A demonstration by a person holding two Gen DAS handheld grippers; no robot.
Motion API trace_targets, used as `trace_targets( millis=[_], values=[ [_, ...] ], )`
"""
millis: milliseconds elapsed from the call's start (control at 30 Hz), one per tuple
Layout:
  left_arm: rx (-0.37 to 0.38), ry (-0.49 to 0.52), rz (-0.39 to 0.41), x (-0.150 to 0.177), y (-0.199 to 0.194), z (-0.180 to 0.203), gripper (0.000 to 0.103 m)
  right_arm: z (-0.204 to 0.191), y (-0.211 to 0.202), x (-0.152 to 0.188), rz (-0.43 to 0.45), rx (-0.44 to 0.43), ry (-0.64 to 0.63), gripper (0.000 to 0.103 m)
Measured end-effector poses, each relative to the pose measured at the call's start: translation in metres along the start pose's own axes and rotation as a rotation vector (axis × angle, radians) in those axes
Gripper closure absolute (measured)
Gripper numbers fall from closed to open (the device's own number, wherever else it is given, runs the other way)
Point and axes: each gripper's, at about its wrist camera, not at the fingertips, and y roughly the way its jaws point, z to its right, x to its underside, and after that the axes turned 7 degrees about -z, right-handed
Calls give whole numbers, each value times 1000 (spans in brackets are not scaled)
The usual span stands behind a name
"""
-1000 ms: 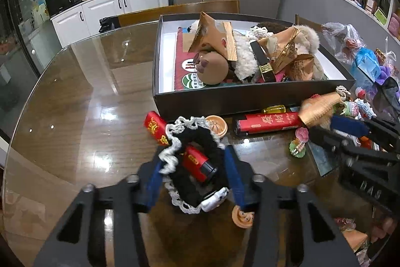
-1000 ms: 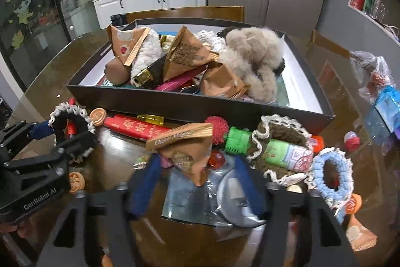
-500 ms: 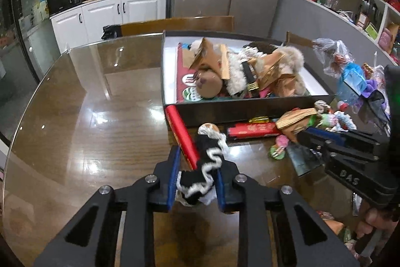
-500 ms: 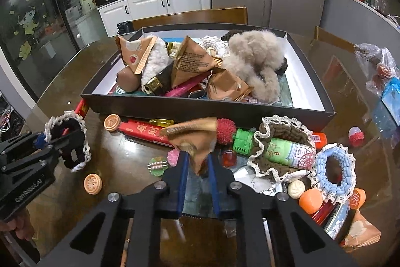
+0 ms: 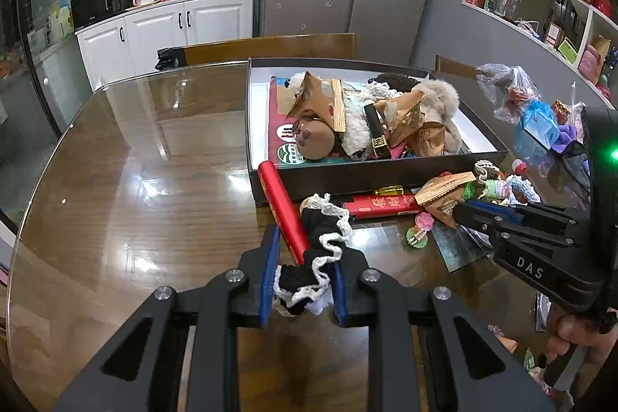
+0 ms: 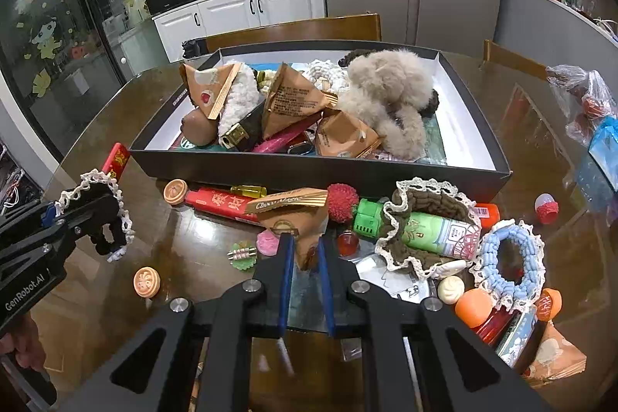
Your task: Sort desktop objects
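Note:
My left gripper (image 5: 303,277) is shut on a black scrunchie with white lace trim (image 5: 320,250), held above the table in front of the black box (image 5: 378,176); it also shows in the right wrist view (image 6: 104,219). A red tube (image 5: 284,209) is threaded through the scrunchie. My right gripper (image 6: 303,265) is shut on a brown triangular snack packet (image 6: 297,222), lifted just before the box's (image 6: 309,168) front wall. The box holds packets, plush toys and a belt.
Loose items lie before the box: a red bar (image 6: 222,205), round biscuit-like pieces (image 6: 146,280), a green bottle in a brown scrunchie (image 6: 425,230), a blue scrunchie (image 6: 510,261), orange balls (image 6: 473,302). Plastic bags (image 5: 533,118) sit at the right.
Both grippers have closed on their items and lifted them. The left one rose with the scrunchie and red tube; the right one holds the packet slightly higher.

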Motion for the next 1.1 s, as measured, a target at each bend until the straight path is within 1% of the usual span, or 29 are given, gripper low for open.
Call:
trace_targets(
  millis=[100,233,267,367,400,633,700,933,1000,1033,1100],
  values=[
    [-5,2,-9,1,3,0,79,1,1,1,7,0,-3,89],
    [7,0,-30,5,10,1,78,1,3,2,15,2,-8,89],
    [9,2,-36,5,12,1,78,1,3,2,15,0,-9,86],
    [18,0,-40,8,12,1,78,2,4,2,14,-9,4,70],
    [16,-3,-37,9,11,1,77,2,4,2,13,-5,1,67],
    [-2,-7,-48,15,11,0,76,0,3,2,12,-12,2,67],
    [-10,-10,-50,18,11,-1,74,-1,2,2,14,-12,-2,67],
    [-3,-17,-55,25,12,0,73,-2,1,1,23,8,-12,67],
    [-12,-12,-56,25,13,2,74,-1,2,1,21,15,-13,66],
    [-6,-12,-56,25,13,2,77,0,3,1,17,12,-12,65],
    [-4,-11,-58,25,13,3,81,0,6,1,11,15,-16,58]
  ],
)
